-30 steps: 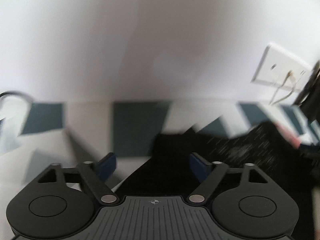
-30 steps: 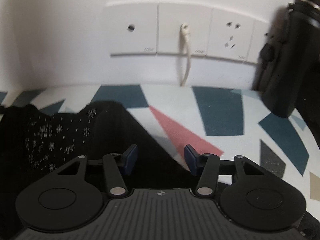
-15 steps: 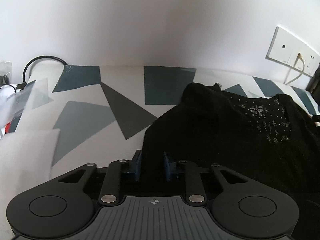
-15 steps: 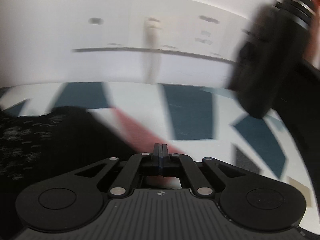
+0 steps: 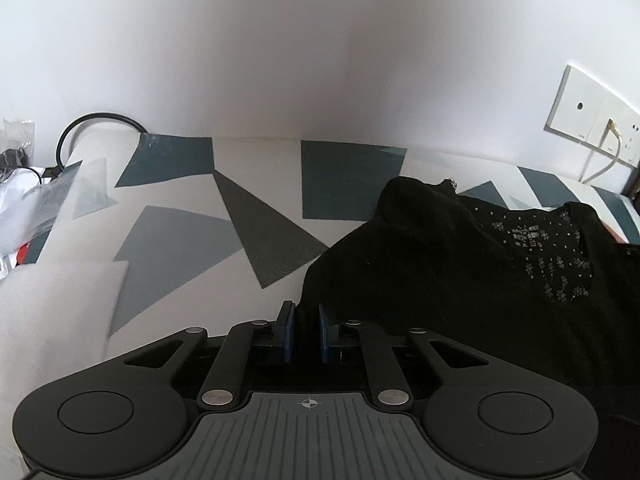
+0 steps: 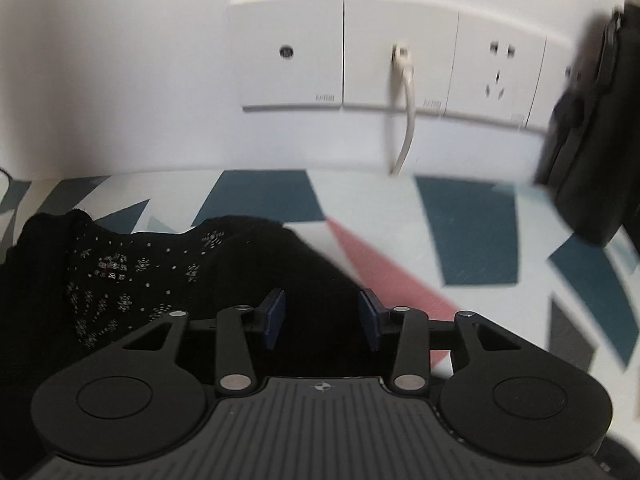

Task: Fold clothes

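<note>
Left wrist: my left gripper closing, pinching black garment edge; right gripper opening, spread over garment, pads clear.

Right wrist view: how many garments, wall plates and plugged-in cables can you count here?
Black knit garment with sparkly dots: 1
White wall plates: 4 (the rightmost is partly hidden)
White plugged-in cable: 1
Total: 6
</note>
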The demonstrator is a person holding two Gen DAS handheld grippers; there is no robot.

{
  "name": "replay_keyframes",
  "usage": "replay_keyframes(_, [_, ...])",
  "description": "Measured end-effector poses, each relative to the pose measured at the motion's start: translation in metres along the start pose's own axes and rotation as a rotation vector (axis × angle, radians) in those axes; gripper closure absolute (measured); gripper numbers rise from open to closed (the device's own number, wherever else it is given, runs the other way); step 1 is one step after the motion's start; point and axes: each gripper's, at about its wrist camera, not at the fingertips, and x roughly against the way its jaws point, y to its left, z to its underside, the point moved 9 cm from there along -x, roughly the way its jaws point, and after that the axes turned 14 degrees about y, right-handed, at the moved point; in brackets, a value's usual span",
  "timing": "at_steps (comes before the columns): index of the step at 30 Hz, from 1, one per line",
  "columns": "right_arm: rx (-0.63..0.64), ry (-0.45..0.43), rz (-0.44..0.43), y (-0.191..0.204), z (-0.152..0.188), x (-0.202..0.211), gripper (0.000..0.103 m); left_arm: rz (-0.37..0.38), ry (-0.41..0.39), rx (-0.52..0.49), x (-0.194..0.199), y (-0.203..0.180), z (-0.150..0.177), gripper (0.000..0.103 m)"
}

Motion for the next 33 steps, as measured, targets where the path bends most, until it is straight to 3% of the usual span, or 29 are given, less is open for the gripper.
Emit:
replay_keyframes(3, [0.059,-0.03,0.054,0.009,-0.007,-0.005,0.096,-0.005,-0.008,0.004,-0.002,0.002,-0.003,0.092])
replay_keyframes(12, [0.089,-0.071,0.129,0.012,-0.04,-0.026,0.101,-0.049,0.007,-0.061,-0.011,-0.005,-0.017,0.091])
replay_keyframes(14, [0.028,-0.055,0.102,0.005,-0.04,-0.023,0.096,-0.039,0.002,-0.035,-0.012,-0.002,-0.018,0.087])
replay_keyframes(16, [-0.041,-0.046,0.067,-0.004,-0.035,-0.016,0.066,-0.045,-0.002,-0.014,-0.014,0.002,-0.021,0.075])
replay_keyframes(18, [-0.099,-0.07,0.04,-0.015,-0.023,0.002,0.056,-0.057,0.013,0.014,-0.015,0.007,-0.022,0.063])
replay_keyframes(21, [-0.164,-0.107,0.135,-0.044,0.007,0.034,0.046,-0.049,0.059,0.074,-0.016,0.019,-0.022,0.039])
replay_keyframes(26, [-0.311,-0.132,0.333,-0.102,0.076,0.083,0.042,-0.065,0.032,0.231,0.01,0.042,0.006,0.037])
replay_keyframes(30, [-0.48,-0.119,0.453,-0.147,0.14,0.115,0.037,-0.038,0.027,0.166,0.034,0.031,0.037,0.022])
replay_keyframes(33, [-0.567,-0.072,0.501,-0.17,0.18,0.124,0.035,-0.051,0.055,0.113,0.041,0.025,0.06,0.02])
